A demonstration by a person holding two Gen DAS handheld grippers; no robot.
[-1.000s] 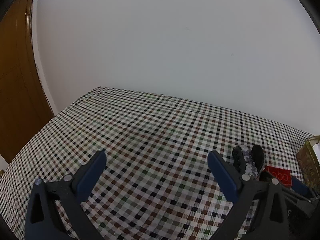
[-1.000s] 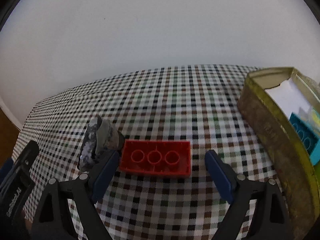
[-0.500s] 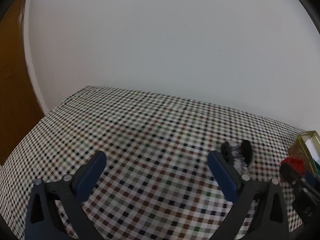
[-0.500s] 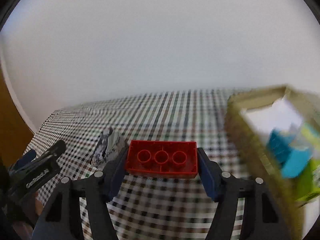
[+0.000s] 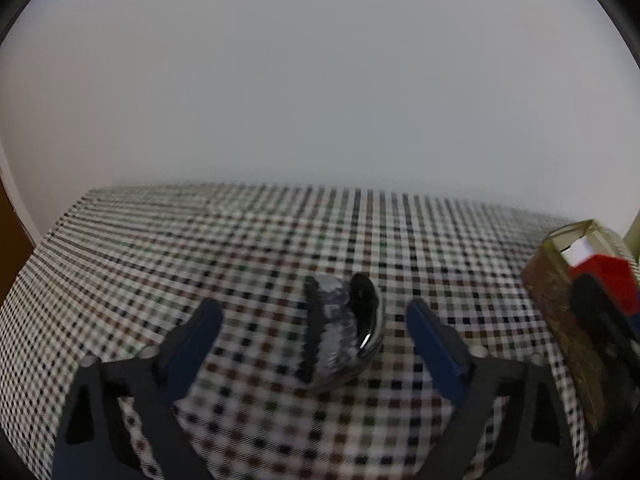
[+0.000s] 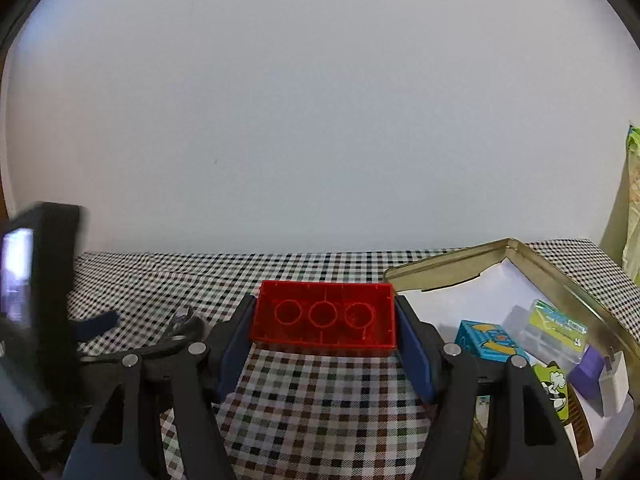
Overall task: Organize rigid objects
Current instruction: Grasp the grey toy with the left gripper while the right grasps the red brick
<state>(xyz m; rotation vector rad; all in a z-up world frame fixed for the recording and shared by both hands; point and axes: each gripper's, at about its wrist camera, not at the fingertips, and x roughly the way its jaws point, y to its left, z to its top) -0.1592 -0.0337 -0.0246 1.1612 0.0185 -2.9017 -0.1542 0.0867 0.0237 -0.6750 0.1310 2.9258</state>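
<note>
A home room: a checked tablecloth [image 6: 320, 420] under the fingers, a plain white wall [image 6: 320, 120] ahead, a wooden door [image 5: 10, 248] far left.

one red brick [image 6: 323, 322] with three round sockets showing. one tin [image 6: 568, 280], gold-rimmed, and in it: one blue box [image 6: 486, 340], one clear case [image 6: 554, 330], one purple block [image 6: 586, 372], one white plug [image 6: 614, 380], one green card [image 6: 556, 390] and one brown comb [image 6: 580, 420], partly hidden. one hair clip [image 5: 344, 328], black with pale stones, on the one checked cloth [image 5: 248, 264] that covers the worktop. two grippers, left [image 5: 314, 330] and right [image 6: 322, 332], each with two blue fingers [image 5: 434, 344], four in all. one green bag [image 6: 633, 200] at the far right edge, only partly seen.
</note>
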